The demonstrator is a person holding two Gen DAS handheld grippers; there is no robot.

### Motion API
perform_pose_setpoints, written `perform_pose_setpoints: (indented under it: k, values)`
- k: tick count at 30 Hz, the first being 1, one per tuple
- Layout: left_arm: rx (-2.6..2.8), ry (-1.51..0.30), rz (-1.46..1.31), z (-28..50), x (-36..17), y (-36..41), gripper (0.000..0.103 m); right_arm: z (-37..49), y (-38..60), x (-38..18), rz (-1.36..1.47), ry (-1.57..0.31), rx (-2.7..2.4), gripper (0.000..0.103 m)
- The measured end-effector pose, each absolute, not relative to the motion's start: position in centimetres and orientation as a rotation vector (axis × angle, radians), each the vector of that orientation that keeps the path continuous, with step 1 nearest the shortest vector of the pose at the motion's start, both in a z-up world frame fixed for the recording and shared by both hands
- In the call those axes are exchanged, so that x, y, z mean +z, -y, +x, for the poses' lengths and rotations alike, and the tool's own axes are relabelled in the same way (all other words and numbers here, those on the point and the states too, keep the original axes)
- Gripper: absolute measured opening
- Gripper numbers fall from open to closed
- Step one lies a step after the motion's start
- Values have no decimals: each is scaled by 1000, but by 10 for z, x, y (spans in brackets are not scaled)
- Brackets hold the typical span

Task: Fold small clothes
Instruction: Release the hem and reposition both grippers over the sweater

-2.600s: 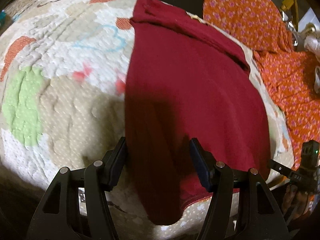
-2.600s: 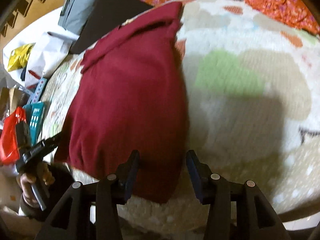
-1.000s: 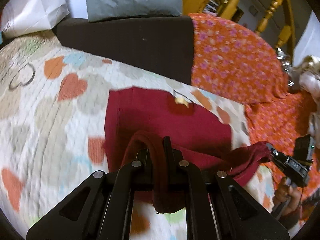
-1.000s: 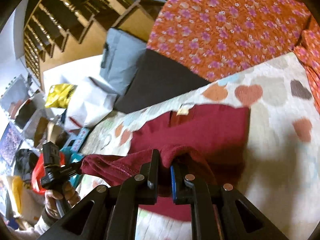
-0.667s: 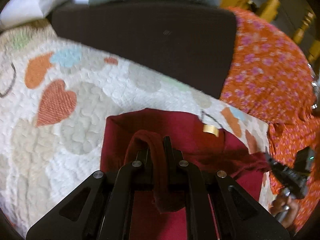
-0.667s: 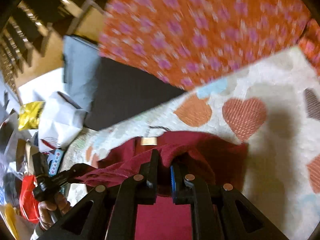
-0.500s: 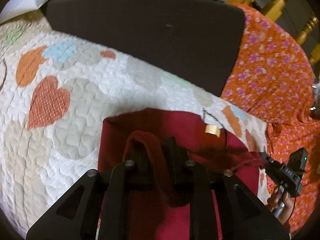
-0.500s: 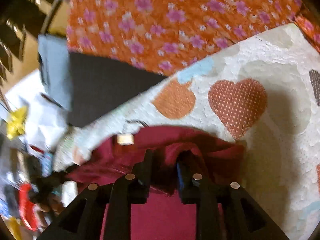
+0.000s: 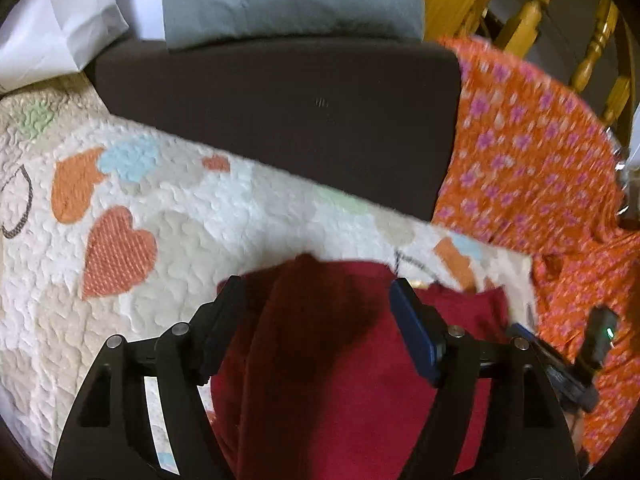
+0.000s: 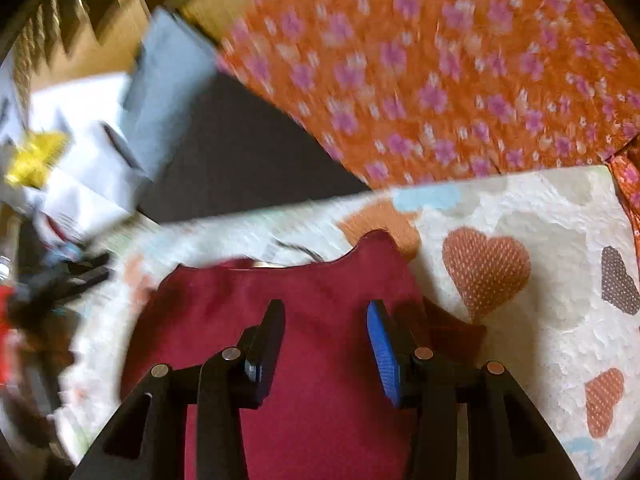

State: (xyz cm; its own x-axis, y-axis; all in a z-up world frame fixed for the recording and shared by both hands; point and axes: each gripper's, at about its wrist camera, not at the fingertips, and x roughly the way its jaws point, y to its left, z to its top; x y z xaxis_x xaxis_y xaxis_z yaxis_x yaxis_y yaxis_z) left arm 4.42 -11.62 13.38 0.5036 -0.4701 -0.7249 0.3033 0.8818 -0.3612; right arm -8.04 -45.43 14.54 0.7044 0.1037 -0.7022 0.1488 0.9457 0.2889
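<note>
Both grippers have let go of the maroon hem they pinched a second ago. Through the left wrist camera, my left gripper (image 9: 314,300) stands wide, nothing clamped, over the folded maroon garment (image 9: 332,380) lying on the heart-patterned quilt (image 9: 120,240); the orange floral cloth (image 9: 532,168) is at right. Through the right wrist camera, my right gripper (image 10: 326,330) also gapes wide above the garment (image 10: 316,300), beside a dotted quilt heart (image 10: 486,270).

The shirt (image 9: 340,360) is cut off by the lower edge in both views. At the right view's left edge, the clutter (image 10: 44,184) is blurred beyond telling.
</note>
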Motion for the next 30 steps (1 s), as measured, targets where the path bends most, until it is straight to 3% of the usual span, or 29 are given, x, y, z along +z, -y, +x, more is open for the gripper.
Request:
perform_pose_setpoints:
  k: [5, 13, 17, 24, 30]
  values:
    - [-402, -1021, -132, 55, 94, 126, 74, -44, 474, 98, 327, -904, -181, 40]
    - [-304, -1062, -73, 60, 52, 115, 74, -95, 455, 120, 329, -849, -113, 42]
    - [-276, -1040, -65, 53, 56, 114, 74, -96, 442, 89, 233, -925, -162, 44]
    - [-277, -1044, -103, 24, 93, 87, 74, -94, 419, 125, 287, -889, -67, 43]
    - [-250, -1030, -114, -27, 105, 69, 74, -43, 348, 144, 380, -844, 183, 43]
